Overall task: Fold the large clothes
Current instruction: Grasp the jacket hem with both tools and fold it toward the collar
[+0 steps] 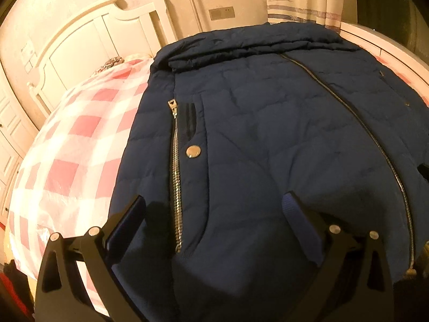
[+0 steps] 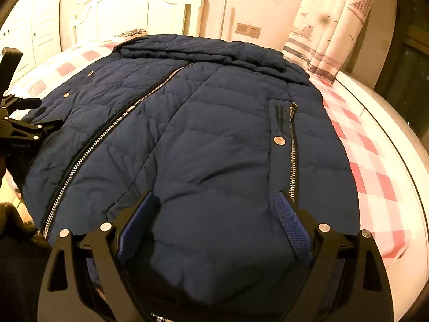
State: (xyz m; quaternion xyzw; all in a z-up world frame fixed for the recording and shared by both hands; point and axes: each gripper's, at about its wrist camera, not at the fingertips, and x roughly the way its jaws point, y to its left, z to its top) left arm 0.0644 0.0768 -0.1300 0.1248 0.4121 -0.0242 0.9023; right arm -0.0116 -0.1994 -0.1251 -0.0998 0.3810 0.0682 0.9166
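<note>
A dark navy quilted jacket point(image 1: 281, 123) lies flat, front up, on a bed with a pink and white checked cover point(image 1: 67, 145). It has a central zipper, side pocket zippers and metal snaps; its collar is at the far end. My left gripper point(image 1: 214, 201) is open, its jaws spread over the jacket's near hem by the left pocket zipper. In the right wrist view the jacket point(image 2: 201, 139) fills the frame. My right gripper point(image 2: 214, 198) is open, its jaws spread over the near hem beside the right pocket zipper. The left gripper point(image 2: 24, 131) shows at the left edge there.
A white headboard point(image 1: 88, 32) stands at the far left of the bed. A patterned curtain point(image 2: 335, 26) hangs behind the bed on the right. The bed's pale edge point(image 2: 396, 123) curves along the right. A wall switch plate point(image 1: 221, 13) is on the back wall.
</note>
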